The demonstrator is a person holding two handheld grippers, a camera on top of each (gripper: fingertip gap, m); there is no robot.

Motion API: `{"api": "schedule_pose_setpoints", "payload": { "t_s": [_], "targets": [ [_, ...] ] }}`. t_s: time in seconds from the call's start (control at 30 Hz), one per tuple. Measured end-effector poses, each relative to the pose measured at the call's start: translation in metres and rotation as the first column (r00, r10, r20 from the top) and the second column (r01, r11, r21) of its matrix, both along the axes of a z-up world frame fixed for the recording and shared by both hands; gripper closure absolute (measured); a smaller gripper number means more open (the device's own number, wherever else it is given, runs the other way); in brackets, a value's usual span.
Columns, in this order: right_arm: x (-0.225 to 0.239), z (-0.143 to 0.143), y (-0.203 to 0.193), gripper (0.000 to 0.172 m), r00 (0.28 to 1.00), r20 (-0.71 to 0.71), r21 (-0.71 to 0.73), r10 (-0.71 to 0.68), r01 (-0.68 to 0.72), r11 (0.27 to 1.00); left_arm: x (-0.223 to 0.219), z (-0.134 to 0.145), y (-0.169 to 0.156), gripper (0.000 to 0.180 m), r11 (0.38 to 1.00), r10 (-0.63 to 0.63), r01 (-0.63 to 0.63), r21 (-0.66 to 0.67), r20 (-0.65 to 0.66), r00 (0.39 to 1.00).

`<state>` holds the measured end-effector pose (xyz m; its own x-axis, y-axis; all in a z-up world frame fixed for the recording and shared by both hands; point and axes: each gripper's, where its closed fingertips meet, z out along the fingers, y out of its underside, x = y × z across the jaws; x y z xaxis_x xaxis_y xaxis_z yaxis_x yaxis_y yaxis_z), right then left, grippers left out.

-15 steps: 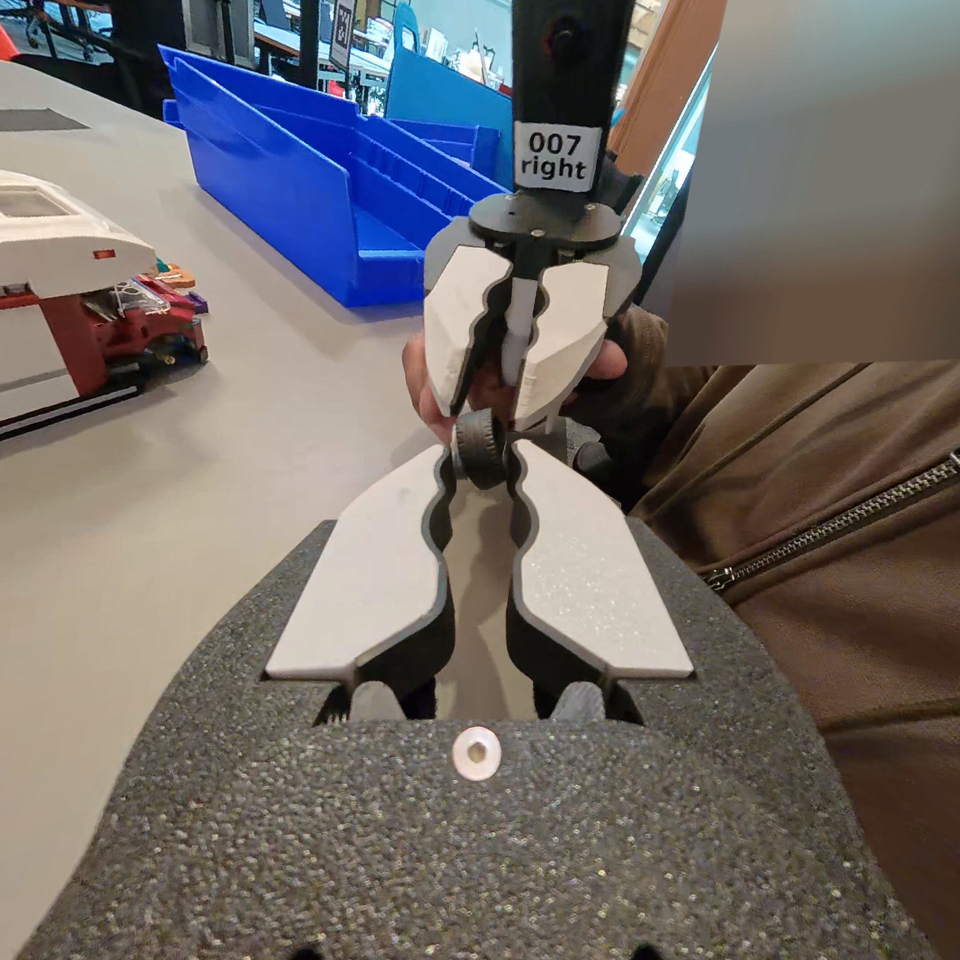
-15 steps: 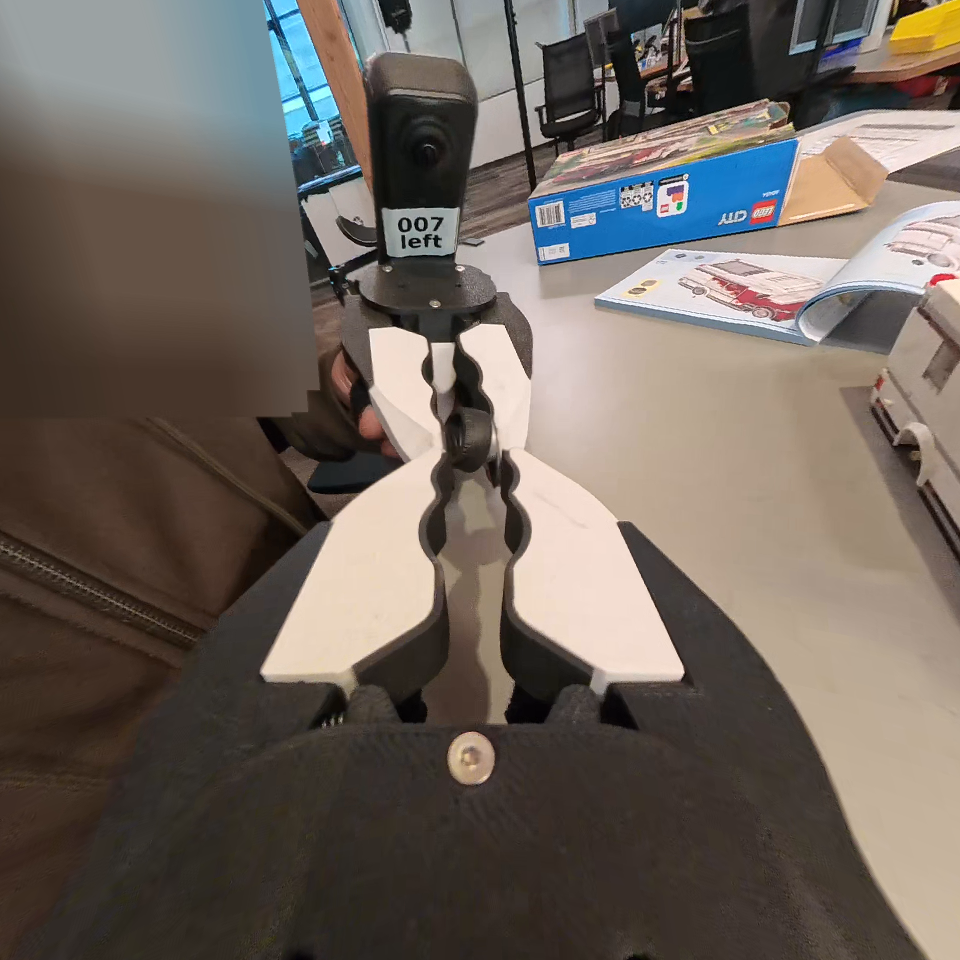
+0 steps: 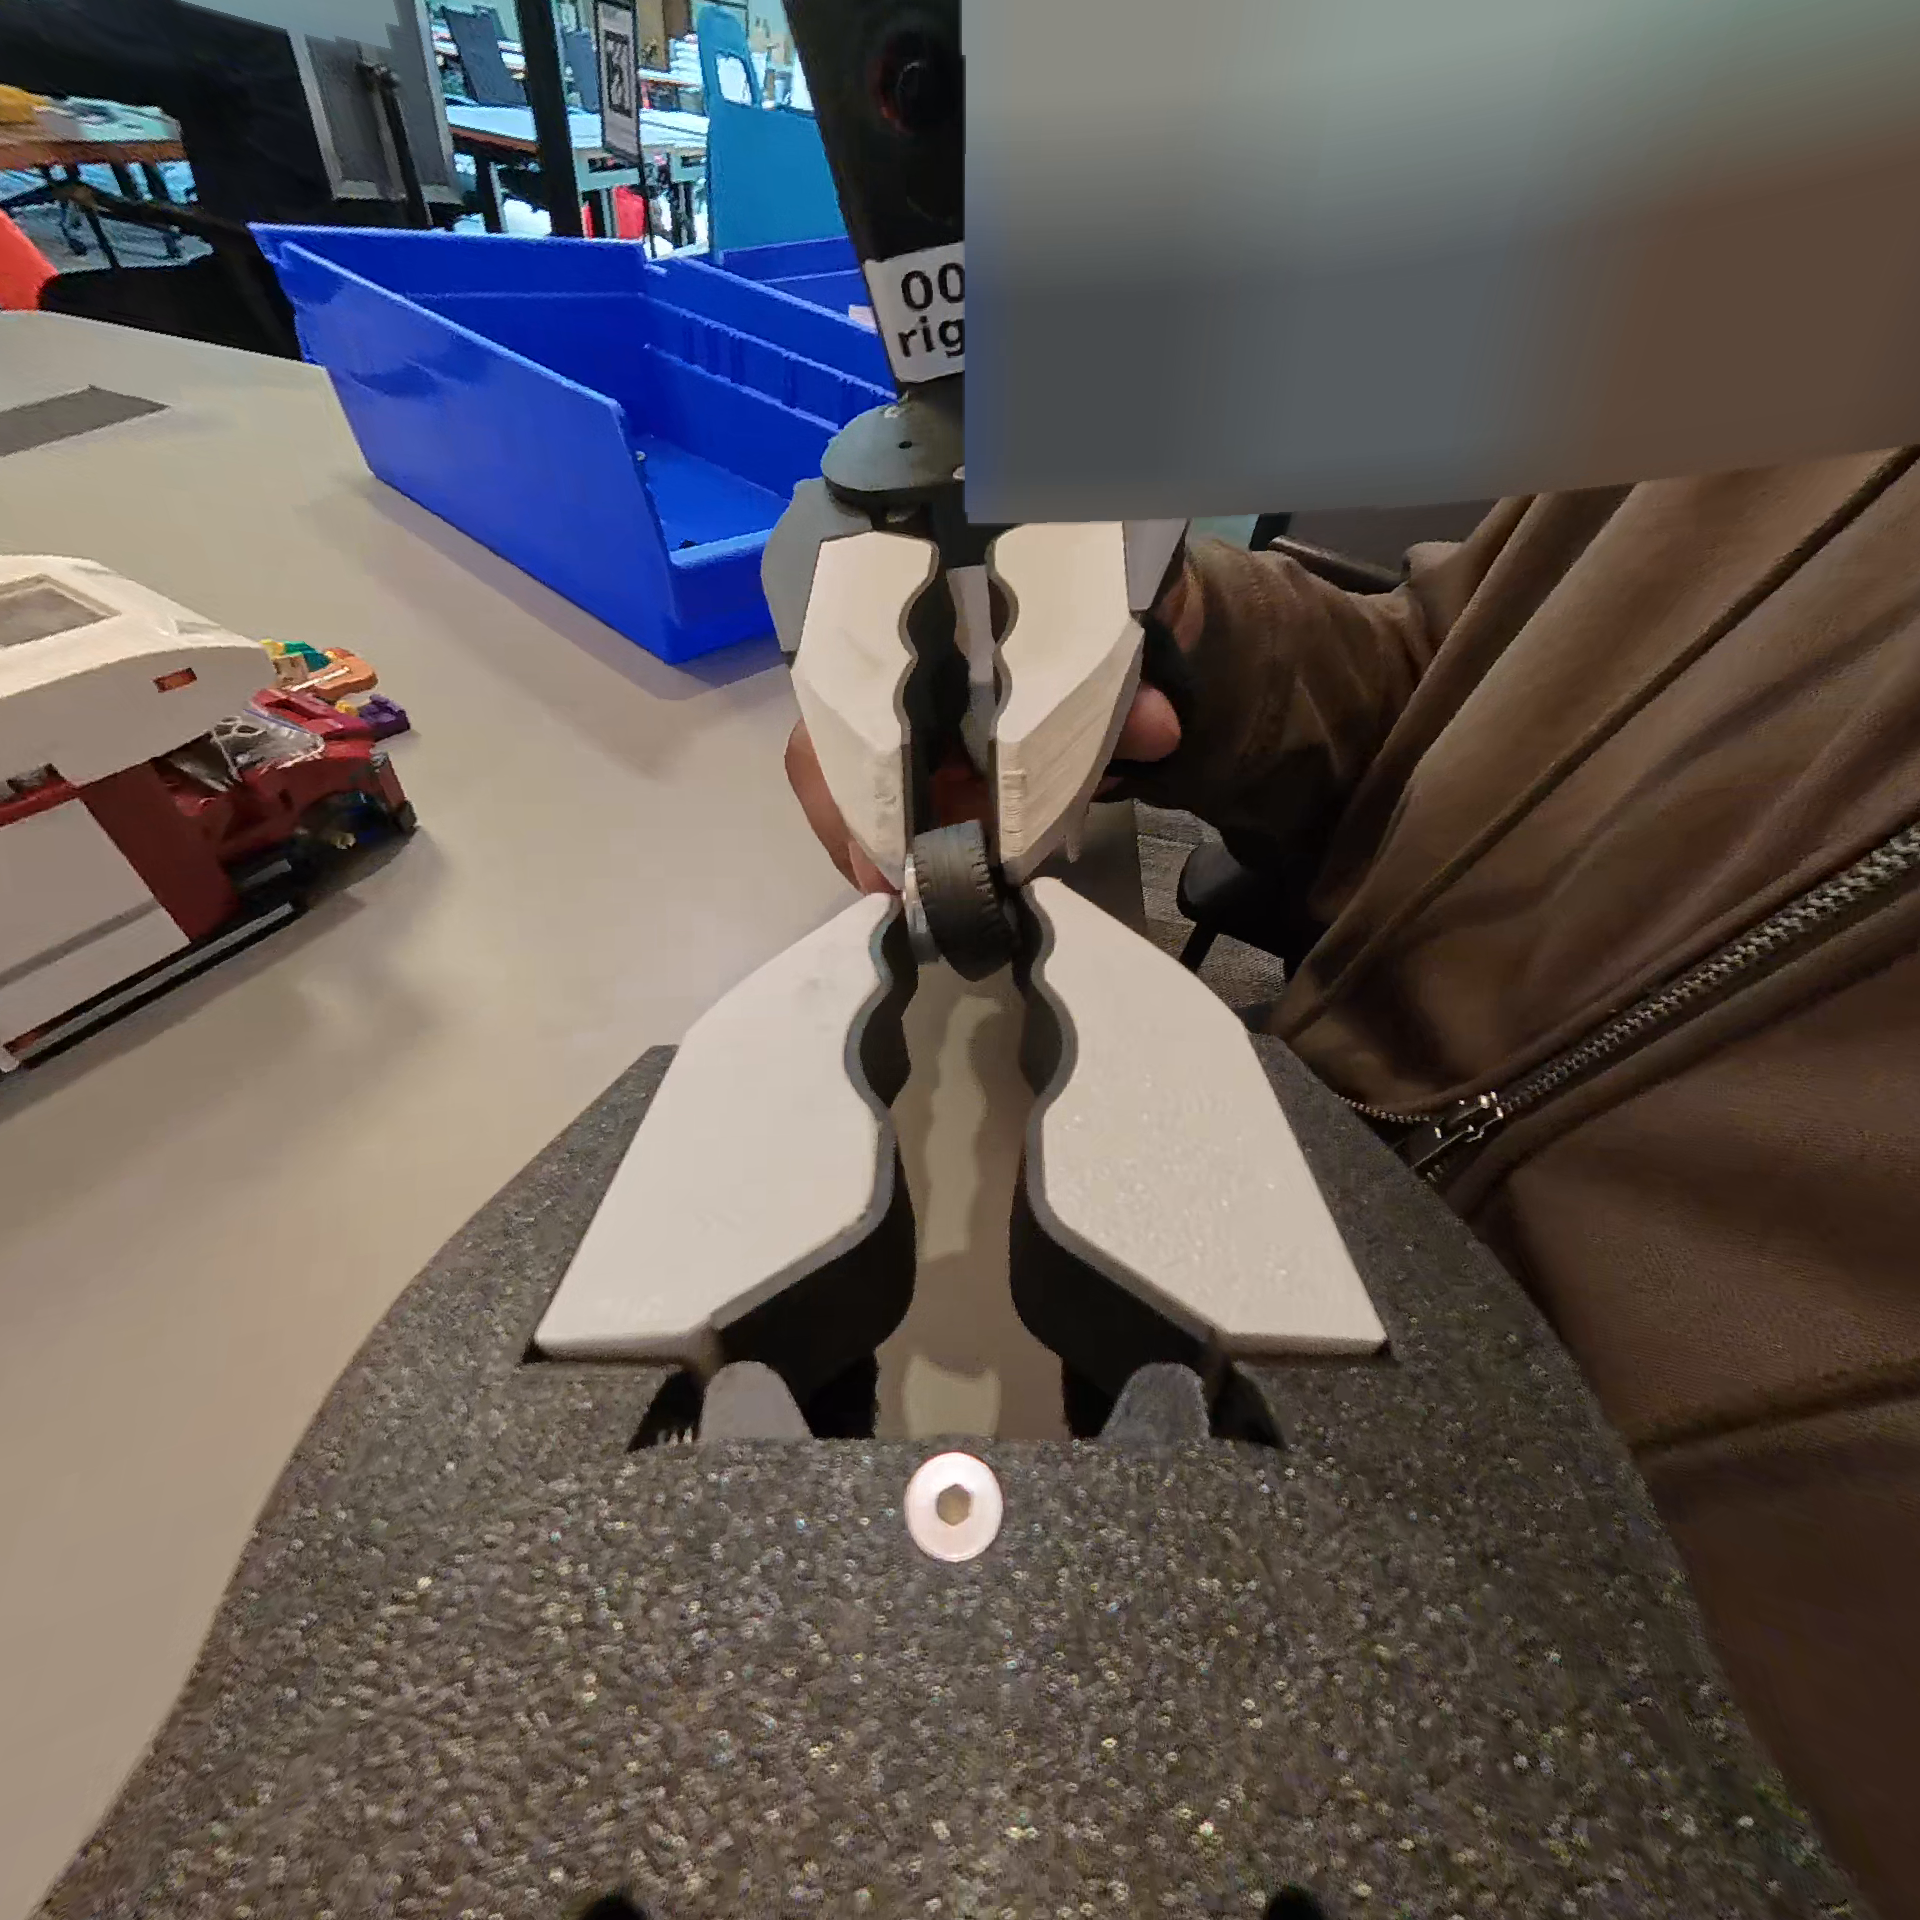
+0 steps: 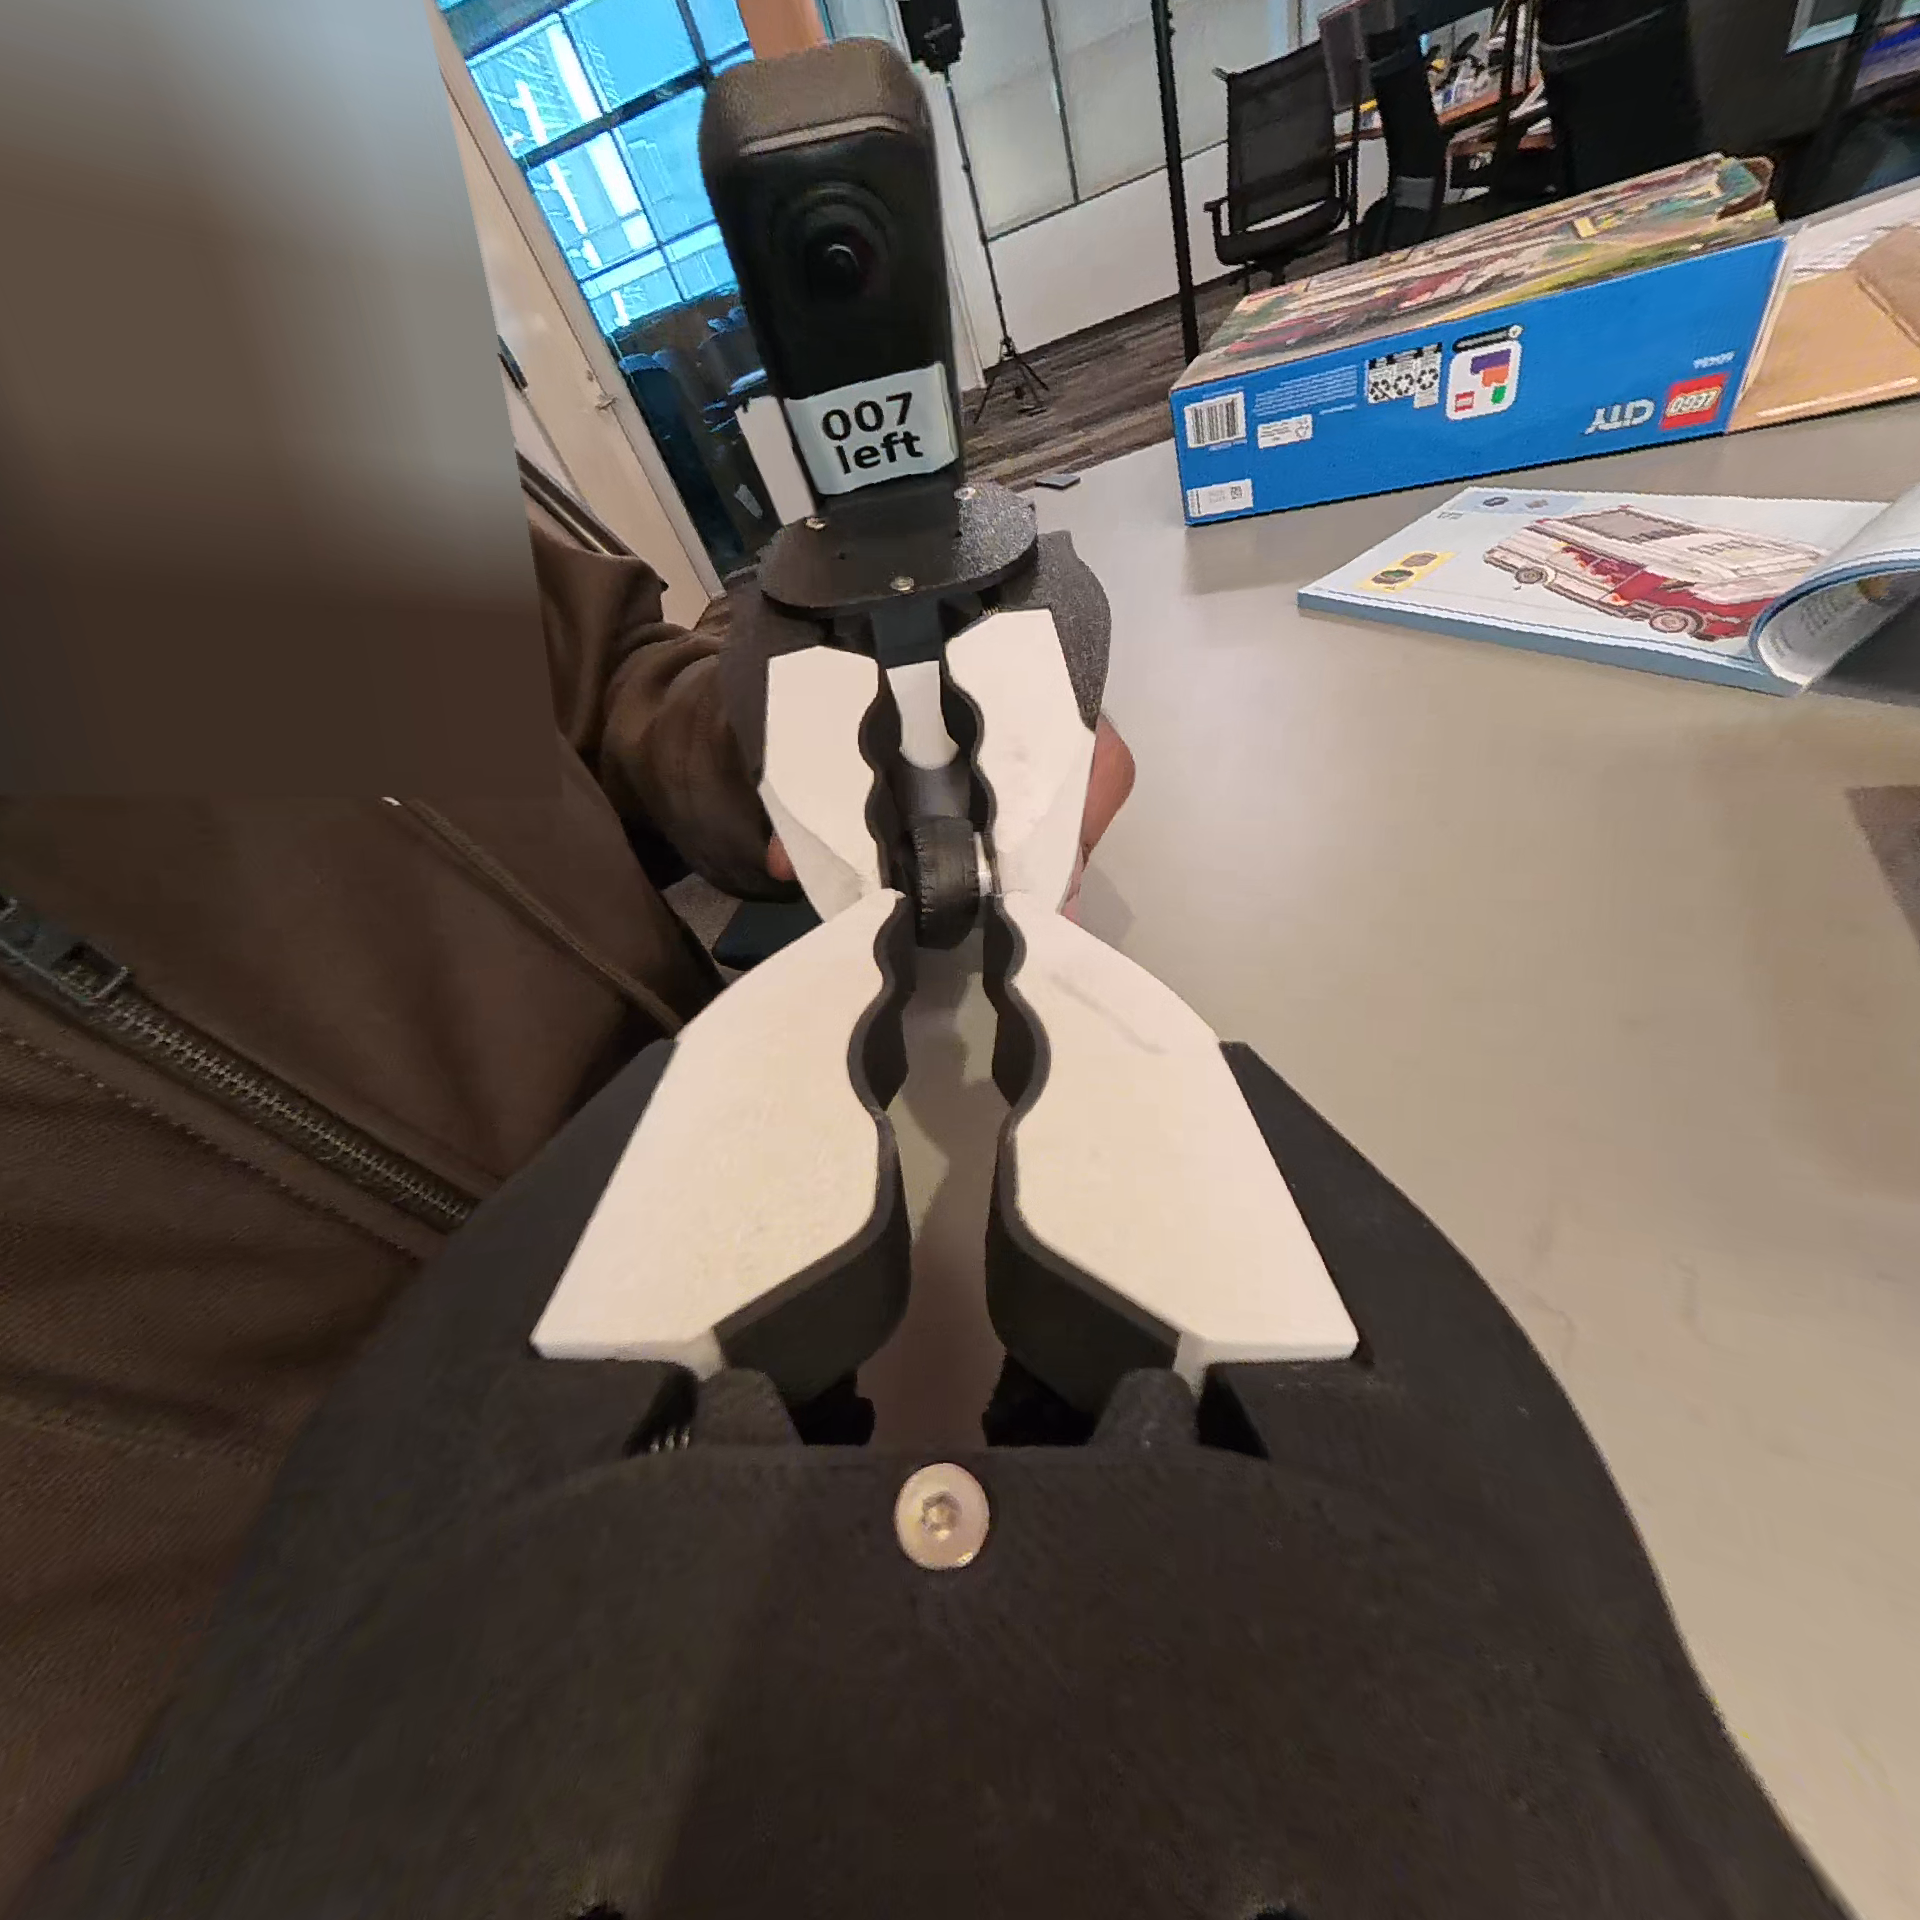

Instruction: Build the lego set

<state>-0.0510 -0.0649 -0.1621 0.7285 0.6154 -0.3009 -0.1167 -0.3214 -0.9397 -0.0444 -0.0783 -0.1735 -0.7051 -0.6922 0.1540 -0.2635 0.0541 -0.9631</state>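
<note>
The left tongs (image 3: pixel 961 914) and the right tongs (image 4: pixel 940 894) are both squeezing one small black wheel (image 3: pixel 966 909), tip to tip above the worktop (image 3: pixel 520 987). Pulling unevenly might be popping the wheel loose. The toy truck (image 3: pixel 156 779), blue bin (image 3: pixel 520 468), box (image 4: pixel 1455 405) and booklet (image 4: pixel 1610 582) are sitting well apart, blocking nothing

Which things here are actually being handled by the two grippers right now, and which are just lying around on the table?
In hand:
- small black rubber toy wheel with grey hub, between both grippers' fingertips
- left gripper
- right gripper

Lying about:
- blue plastic bins
- white and red brick-built vehicle
- loose coloured bricks
- blue cardboard box
- open instruction booklet
</note>
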Motion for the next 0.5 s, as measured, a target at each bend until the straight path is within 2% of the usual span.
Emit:
{"api": "schedule_pose_setpoints", "payload": {
  "t_s": [0.17,0.27,0.4,0.5],
  "targets": [
    [-0.002,0.003,-0.001,0.160,1.000,0.002,0.036,0.022,-0.022,0.999,-0.002,0.004,-0.001,0.163,0.999,-0.040,0.040,-0.017,0.009,0.999],
    [-0.002,0.002,-0.002,0.160,0.999,0.028,0.049,0.018,-0.019,0.999,-0.003,0.000,-0.002,0.162,0.998,-0.048,0.047,0.030,0.025,0.999],
    [0.001,-0.013,0.000,0.159,0.980,0.193,0.052,-0.050,0.041,0.998,0.001,-0.017,0.003,0.161,0.972,-0.017,0.012,0.235,0.018,1.000],
    [0.005,-0.016,0.001,0.155,0.939,0.326,0.099,-0.110,0.082,0.992,0.003,-0.023,0.007,0.161,0.904,-0.003,-0.025,0.428,0.064,0.998]
  ]
}}
